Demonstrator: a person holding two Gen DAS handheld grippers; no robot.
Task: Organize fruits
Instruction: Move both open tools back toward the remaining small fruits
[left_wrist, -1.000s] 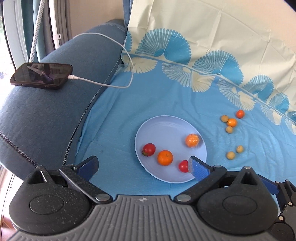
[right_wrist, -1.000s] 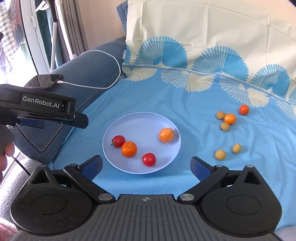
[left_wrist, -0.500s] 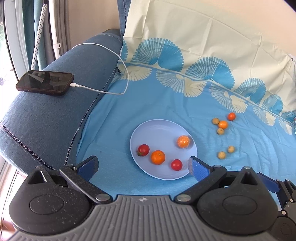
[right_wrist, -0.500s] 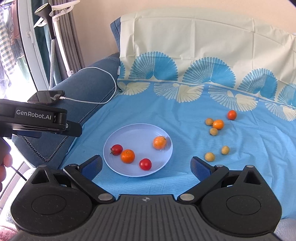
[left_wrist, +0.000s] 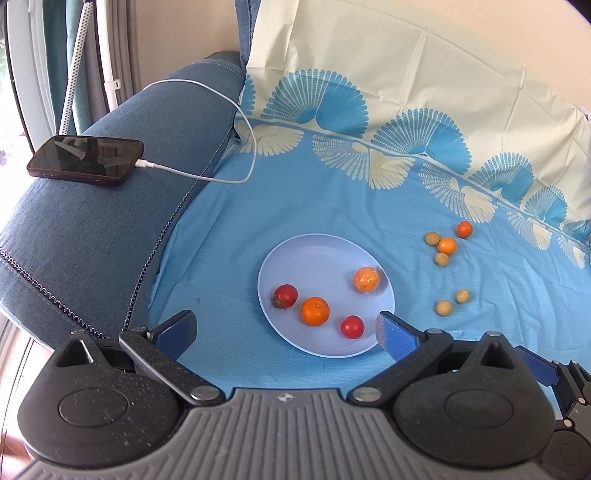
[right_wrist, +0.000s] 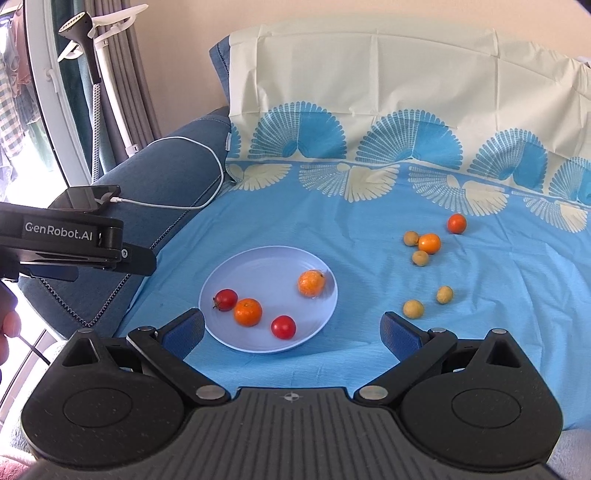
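Grippers: left gripper (left_wrist: 283, 330), right gripper (right_wrist: 291, 330) both agape, unladen; steamer head (right_wrist: 75, 27) only in right view.

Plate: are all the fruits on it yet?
No, six fruits lie on the blue cloth right of the plate, such as one orange.

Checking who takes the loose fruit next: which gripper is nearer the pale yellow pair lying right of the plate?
Right. The right gripper has the yellow pair just beyond its right finger; the left gripper faces the plate, farther left.
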